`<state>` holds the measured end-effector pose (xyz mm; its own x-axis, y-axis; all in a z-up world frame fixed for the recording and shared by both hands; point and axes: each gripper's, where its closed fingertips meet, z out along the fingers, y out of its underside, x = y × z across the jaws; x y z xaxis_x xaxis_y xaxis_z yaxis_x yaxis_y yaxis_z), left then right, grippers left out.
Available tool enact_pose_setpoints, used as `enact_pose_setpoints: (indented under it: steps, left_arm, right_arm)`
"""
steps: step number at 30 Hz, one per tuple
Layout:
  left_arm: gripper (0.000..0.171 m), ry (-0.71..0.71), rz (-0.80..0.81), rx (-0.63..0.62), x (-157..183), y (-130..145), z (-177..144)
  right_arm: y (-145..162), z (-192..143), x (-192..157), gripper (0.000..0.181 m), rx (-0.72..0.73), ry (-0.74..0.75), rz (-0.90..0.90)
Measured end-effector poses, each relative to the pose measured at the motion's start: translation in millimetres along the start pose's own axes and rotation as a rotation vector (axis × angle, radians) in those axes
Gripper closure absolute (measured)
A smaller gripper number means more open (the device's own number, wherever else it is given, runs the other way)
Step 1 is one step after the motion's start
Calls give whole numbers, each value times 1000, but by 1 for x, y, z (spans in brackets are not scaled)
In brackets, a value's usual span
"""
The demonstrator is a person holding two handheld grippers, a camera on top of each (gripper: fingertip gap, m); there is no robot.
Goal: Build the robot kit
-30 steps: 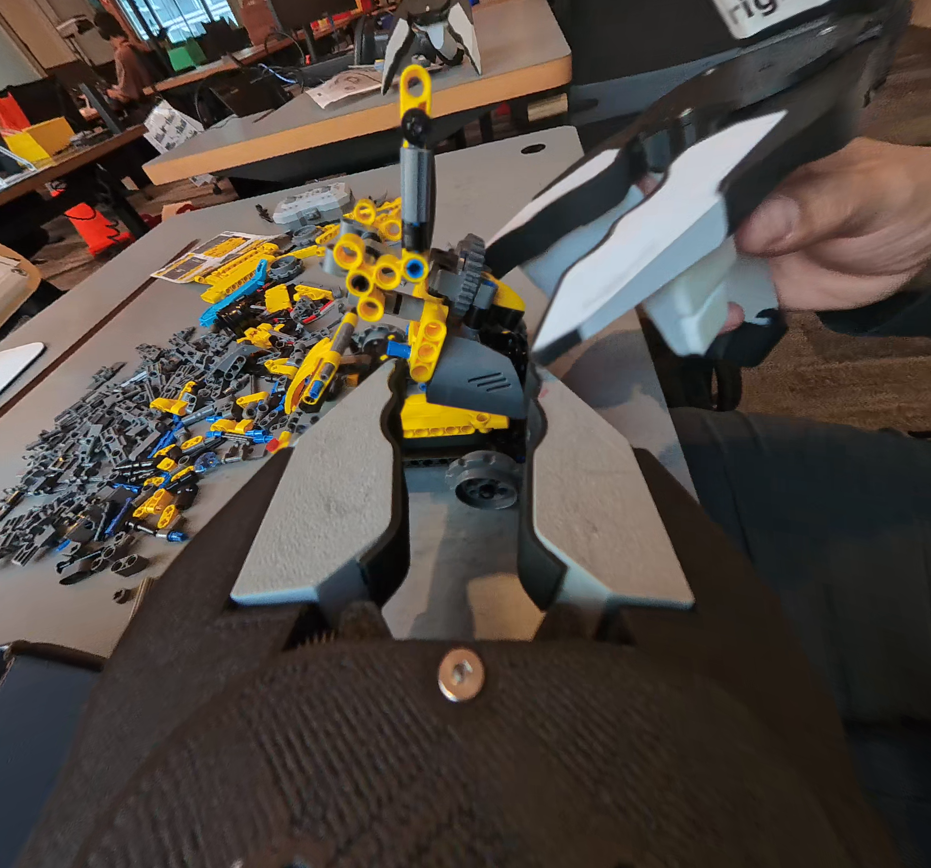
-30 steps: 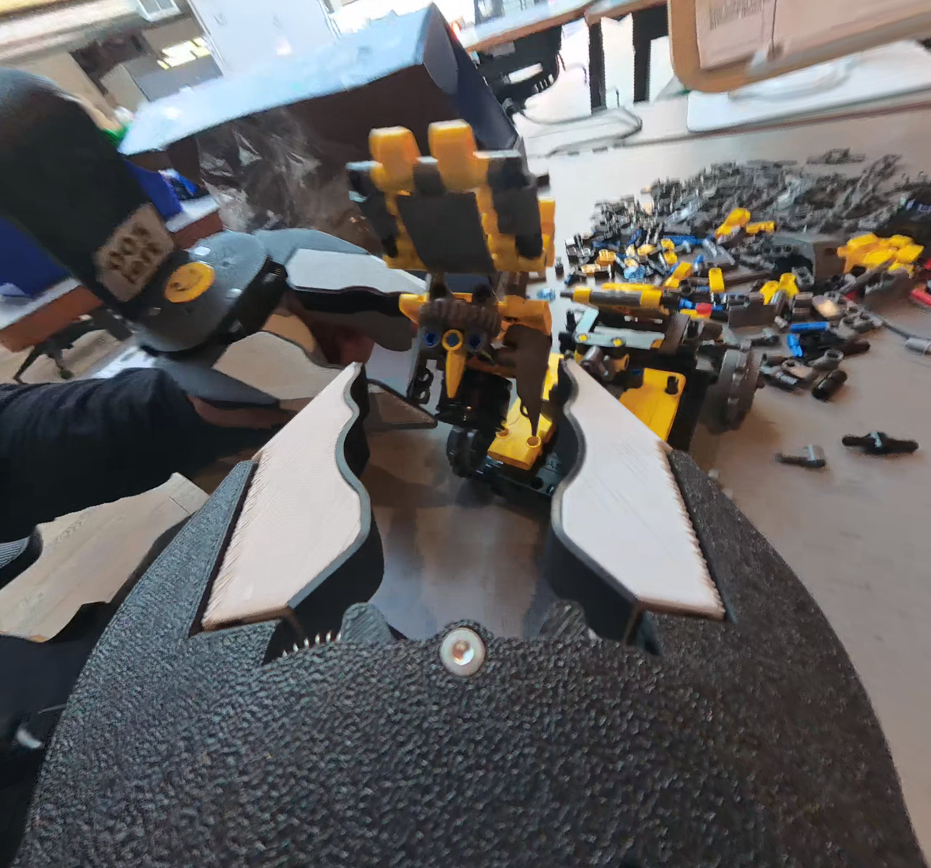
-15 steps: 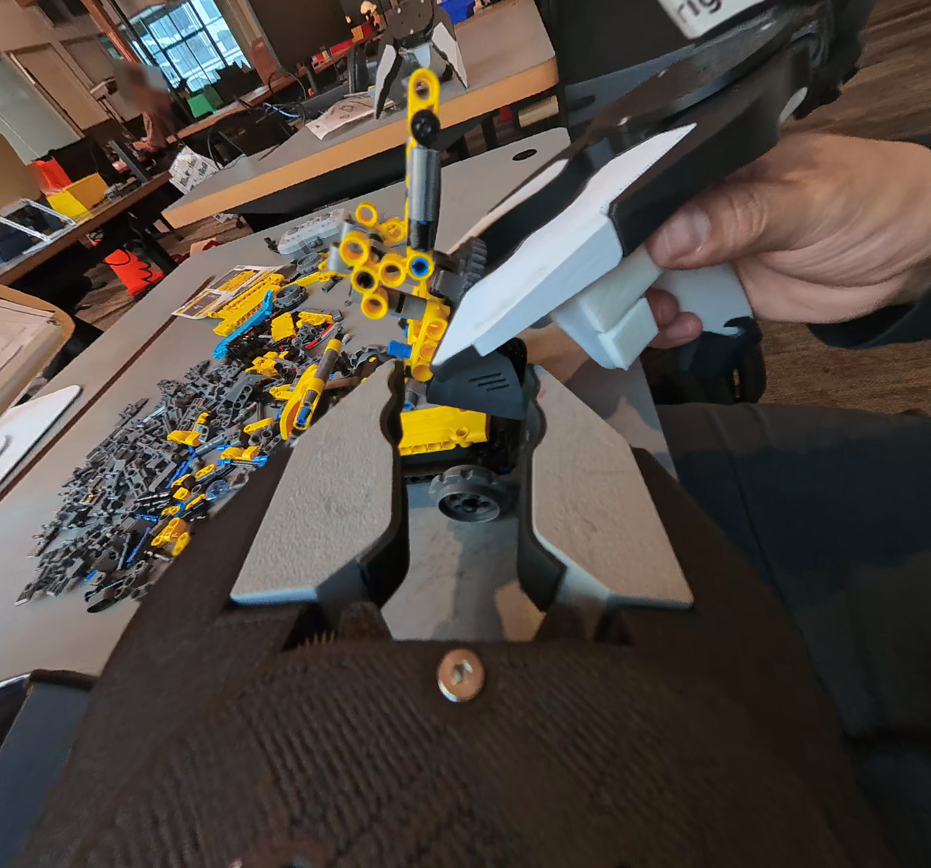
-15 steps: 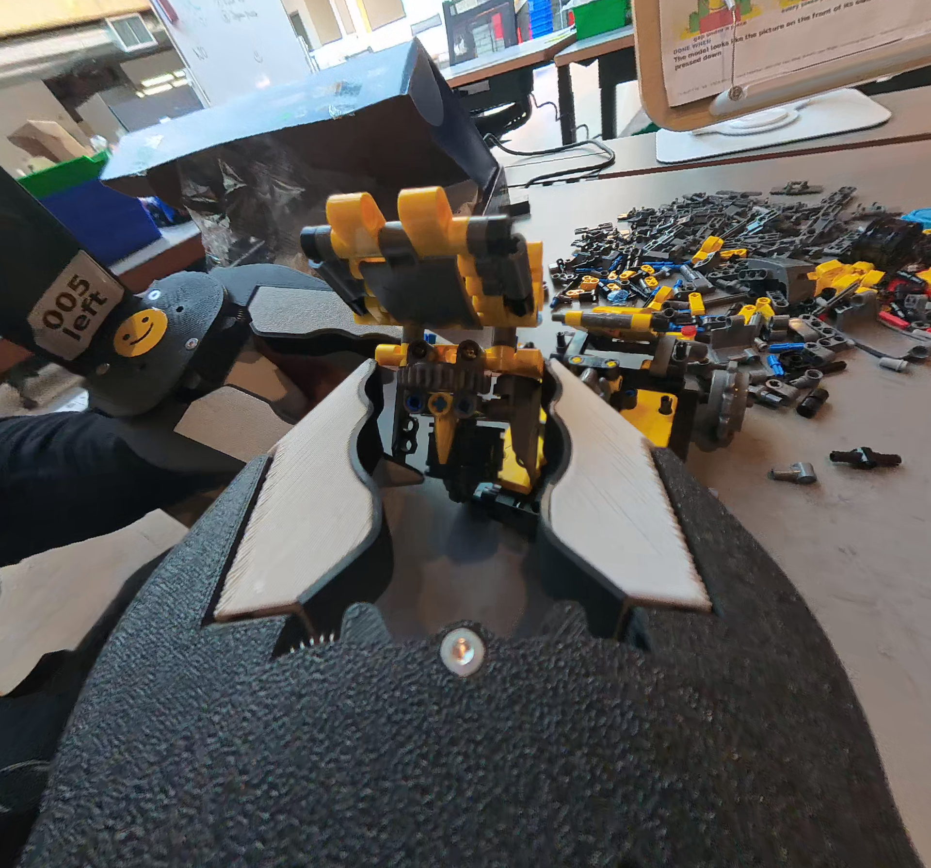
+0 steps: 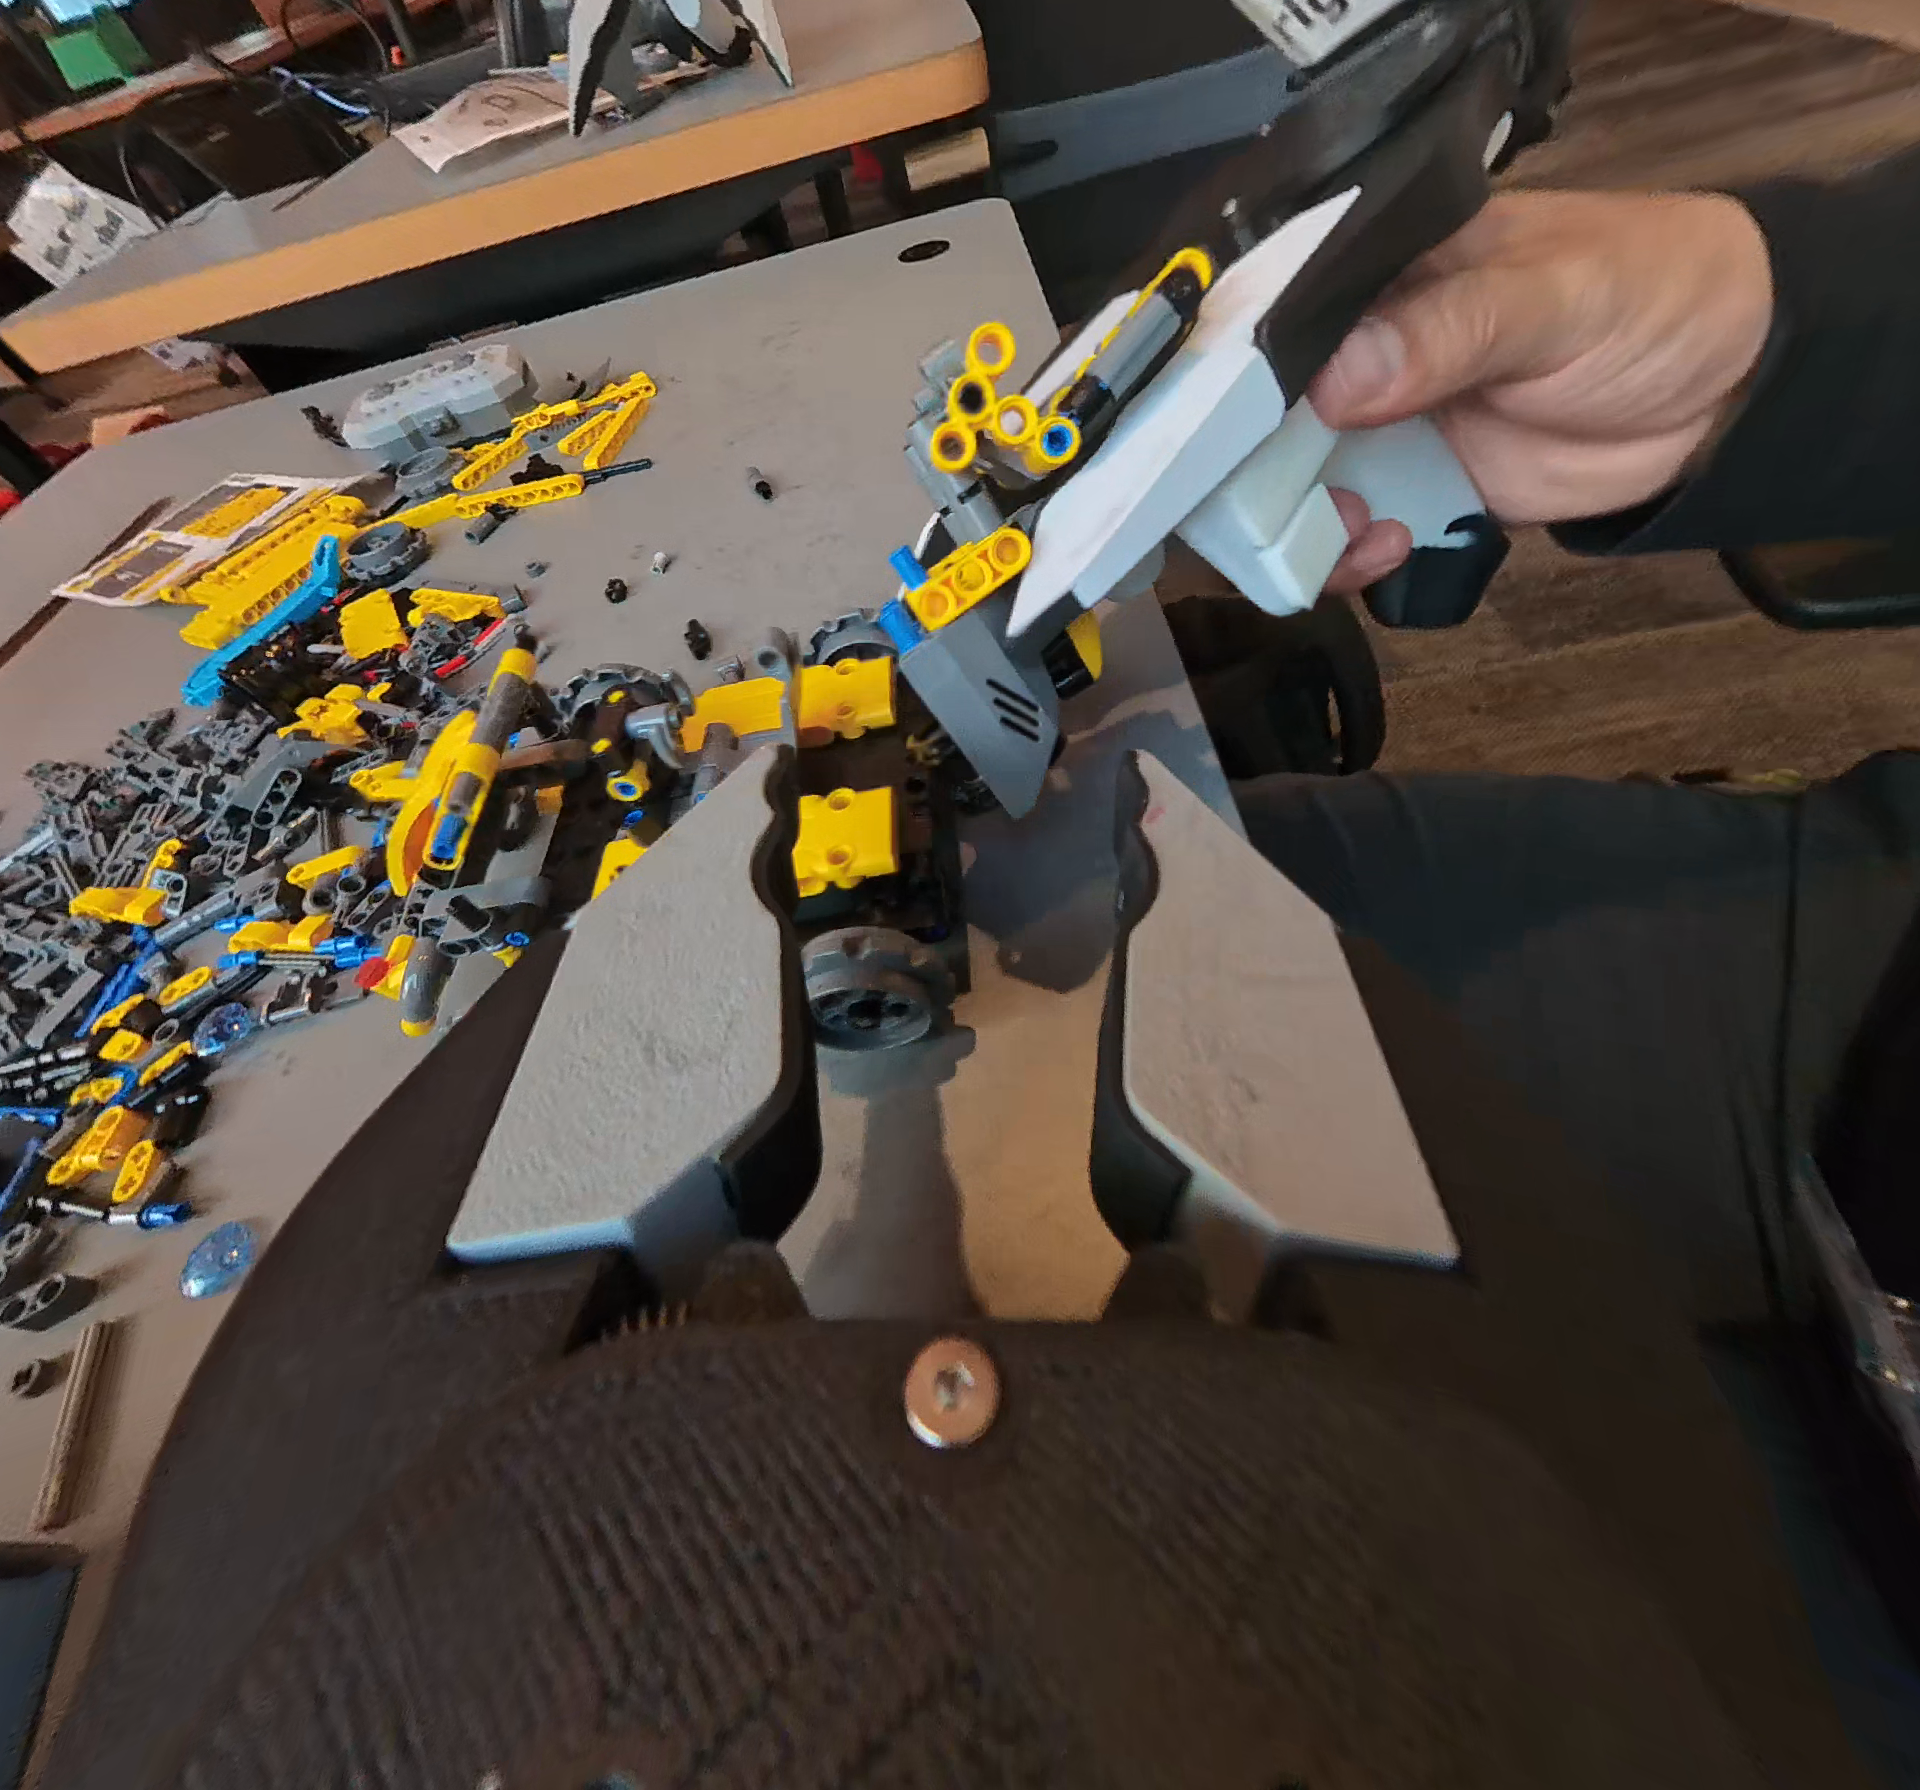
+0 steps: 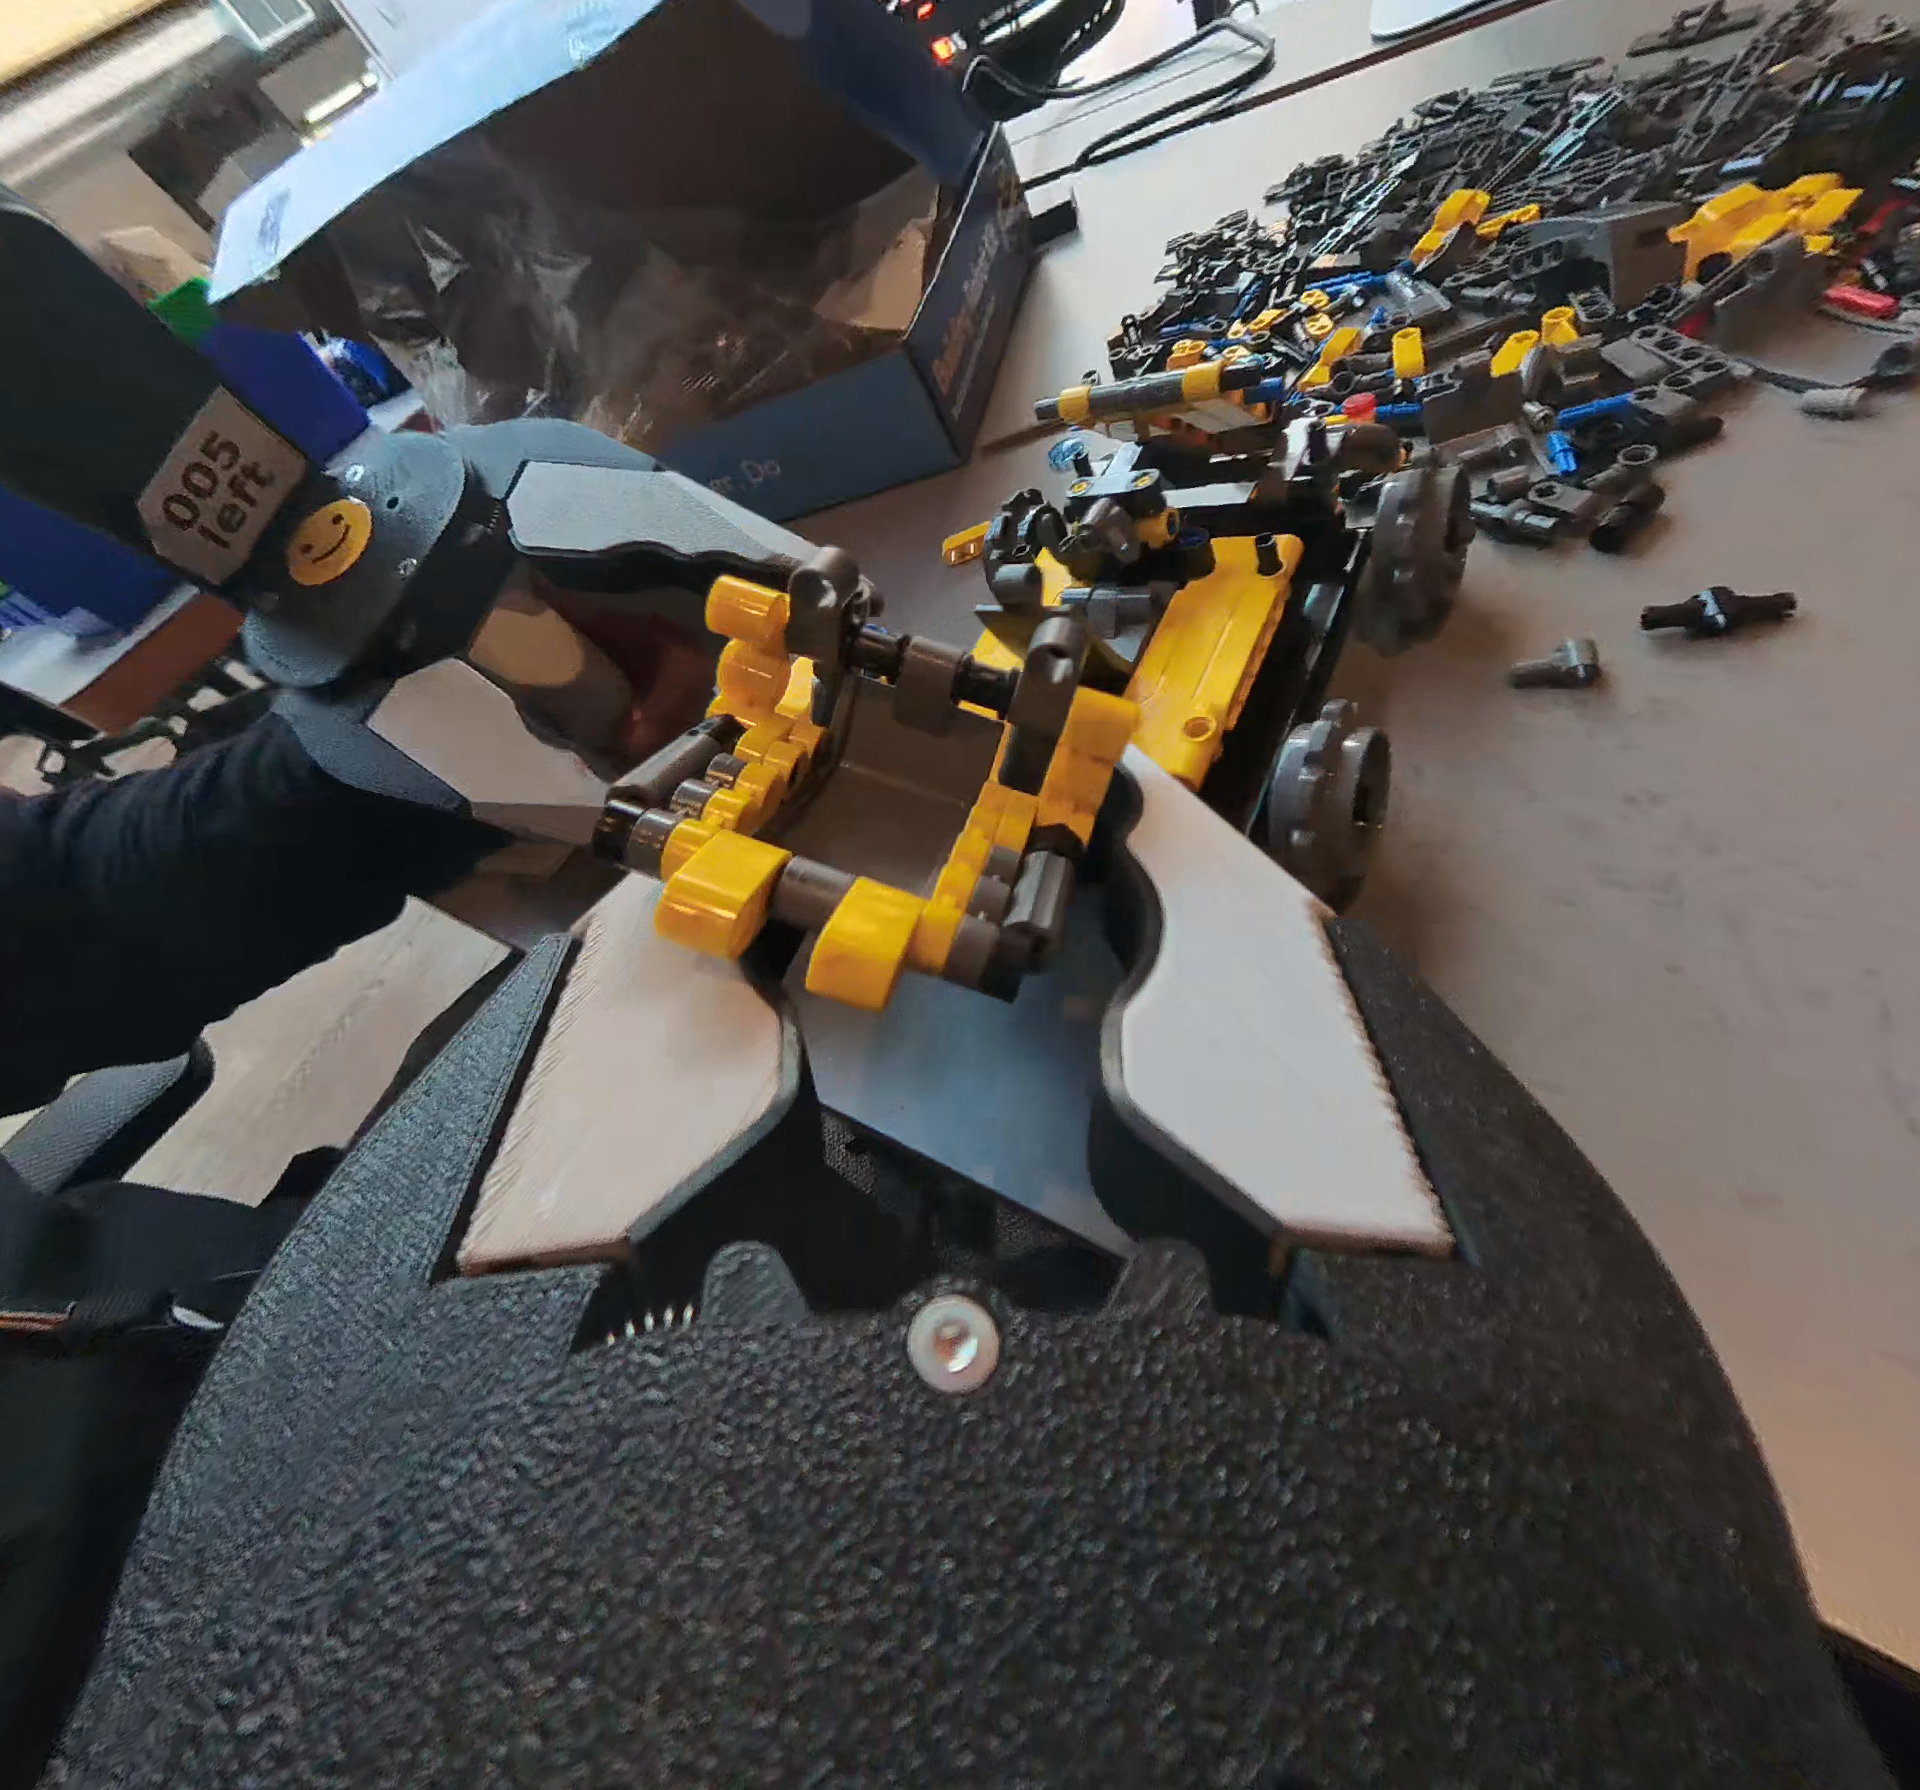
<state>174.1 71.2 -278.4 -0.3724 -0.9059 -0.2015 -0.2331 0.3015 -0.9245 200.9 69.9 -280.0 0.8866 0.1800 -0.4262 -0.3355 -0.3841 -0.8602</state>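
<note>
My right gripper (image 6: 883, 826) is shut on a yellow and grey brick assembly (image 6: 894, 784) with a grey panel and yellow beams. In the left wrist view the right gripper (image 5: 1039, 587) holds the assembly (image 5: 977, 691) tilted, above the right end of a yellow and black wheeled chassis (image 5: 842, 826). I cannot tell whether the two still touch. The chassis (image 6: 1216, 639) rests on the grey table (image 5: 810, 369). My left gripper (image 5: 951, 774) is open, its left finger beside the chassis and its right finger clear of it. It also shows in the right wrist view (image 6: 717, 680), jaws apart beside the assembly.
Several loose grey, yellow and blue parts (image 5: 208, 857) cover the table's left half and show in the right wrist view too (image 6: 1558, 338). An open dark blue box (image 6: 935, 338) stands behind the left gripper. A booklet (image 5: 197, 535) lies far left. The table edge (image 5: 1195, 701) runs close on the right. The tips of both grippers are at nearly the same place.
The right gripper has closed on the upper assembly and tipped it over to the right, away from the chassis. The left gripper has opened and let go of the model.
</note>
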Motion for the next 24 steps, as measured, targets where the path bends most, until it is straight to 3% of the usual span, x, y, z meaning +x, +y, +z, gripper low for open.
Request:
enact_pose_setpoints:
  steps: [9,18,24]
  left_arm:
    - [133,-62,160,5,5,-3,2]
    - [136,-109,-10,86,-10,-16,-4]
    - [136,-118,-153,119,-21,-16,-7]
  right_arm:
    - [-4,14,-32,127,-58,-99,-34]
    - [-29,22,-38,122,91,-93,32]
    - [-39,31,-31,124,174,31,35]
